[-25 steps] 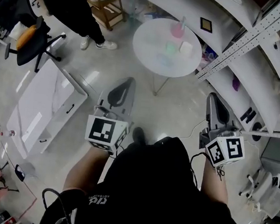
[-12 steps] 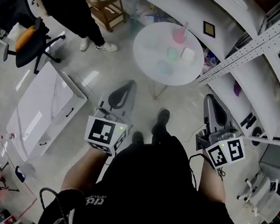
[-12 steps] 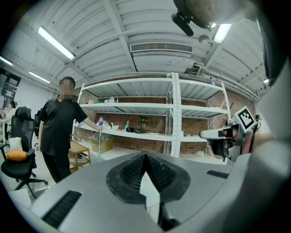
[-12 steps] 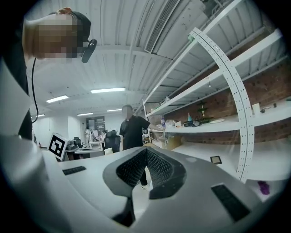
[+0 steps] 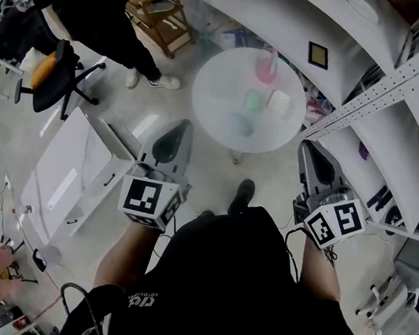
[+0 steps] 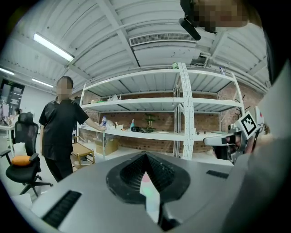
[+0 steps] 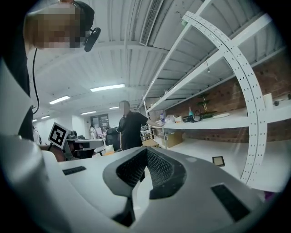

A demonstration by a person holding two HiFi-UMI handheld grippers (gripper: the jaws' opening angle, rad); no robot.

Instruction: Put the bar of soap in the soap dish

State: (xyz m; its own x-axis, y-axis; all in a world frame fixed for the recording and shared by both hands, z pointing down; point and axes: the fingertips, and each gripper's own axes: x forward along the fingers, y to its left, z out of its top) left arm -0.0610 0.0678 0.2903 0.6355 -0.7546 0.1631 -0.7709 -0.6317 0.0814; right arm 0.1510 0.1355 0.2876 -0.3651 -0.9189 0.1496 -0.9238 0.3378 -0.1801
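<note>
Two closed, empty tools, the left tool (image 5: 184,128) and the right tool (image 5: 307,146), hang above the grey floor (image 5: 268,178) near a round white worktop (image 5: 218,89). The pale soap bar (image 5: 278,102) lies there beside a green piece (image 5: 254,101), with white shelving (image 5: 383,77) at the right.

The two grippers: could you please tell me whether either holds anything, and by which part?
Nothing is held: the left gripper and the right gripper are both shut with nothing between their jaws.

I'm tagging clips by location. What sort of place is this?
Likely a lab or workshop: metal shelving against a brick wall, an office chair, a round table.
</note>
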